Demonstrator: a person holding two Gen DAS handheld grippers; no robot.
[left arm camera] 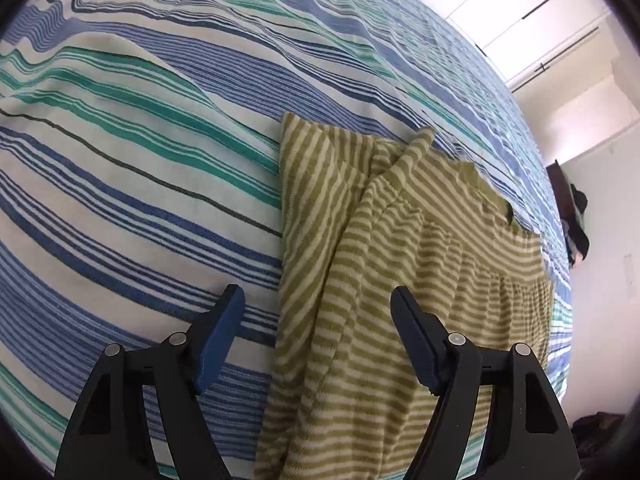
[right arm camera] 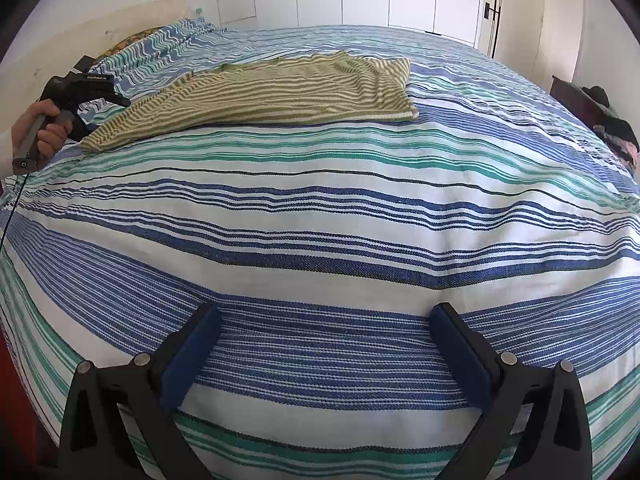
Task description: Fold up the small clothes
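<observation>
Both grippers' jaws gape wide, left gripper [left arm camera: 316, 336] over the striped shirt's [right arm camera: 280, 92] edge, right gripper [right arm camera: 324, 348] over bare bedspread [right arm camera: 320, 208].

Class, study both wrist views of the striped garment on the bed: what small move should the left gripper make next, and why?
Probably ease the left gripper down and close on the sleeve edge of the green striped shirt. Its jaws stand open astride that edge, gripping nothing, and the right gripper is open and far off over the bedspread.

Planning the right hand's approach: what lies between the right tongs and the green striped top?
Only bare striped bedspread, seen in the right wrist view; nothing sits between the right tongs and the green striped top.
</observation>
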